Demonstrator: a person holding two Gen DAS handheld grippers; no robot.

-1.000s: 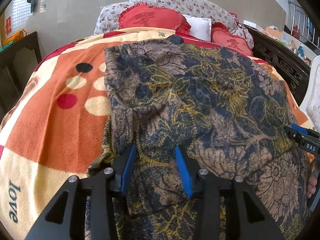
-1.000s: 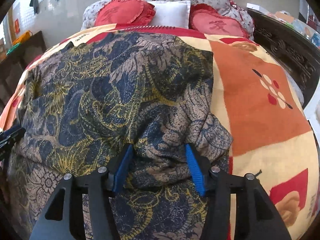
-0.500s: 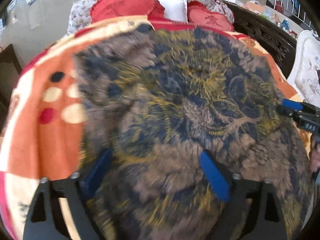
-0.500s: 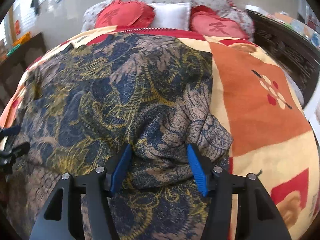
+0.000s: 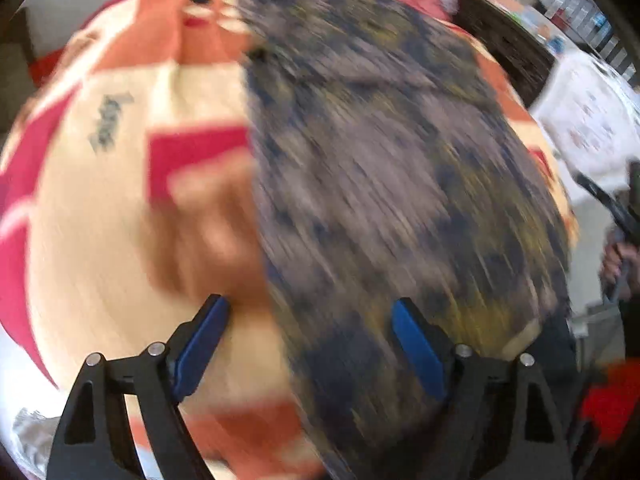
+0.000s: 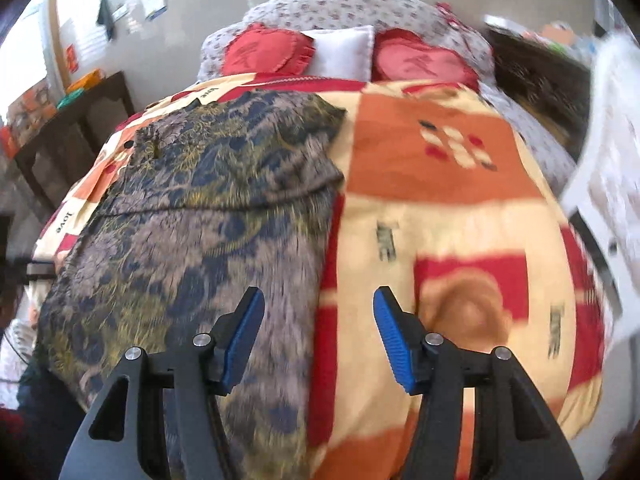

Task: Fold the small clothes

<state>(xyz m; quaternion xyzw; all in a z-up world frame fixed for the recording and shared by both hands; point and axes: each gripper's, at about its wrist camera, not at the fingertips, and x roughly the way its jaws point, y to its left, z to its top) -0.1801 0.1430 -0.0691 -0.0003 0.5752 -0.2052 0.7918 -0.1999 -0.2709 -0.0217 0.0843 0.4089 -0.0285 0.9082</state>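
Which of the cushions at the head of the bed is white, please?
The square white cushion in the middle; the two either side of it, the left cushion and the right cushion, are red and heart-shaped.

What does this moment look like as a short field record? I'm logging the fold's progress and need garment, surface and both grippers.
garment: patterned cloth, folded once, a crease line across it, lying flat
surface: orange and cream blanket on a bed
pillows: red heart cushions at the far end
left gripper: jaws have just been opening, wide apart above the cloth's left edge, nothing pinched
right gripper: open, above the cloth's right edge, nothing pinched
left view: motion-blurred
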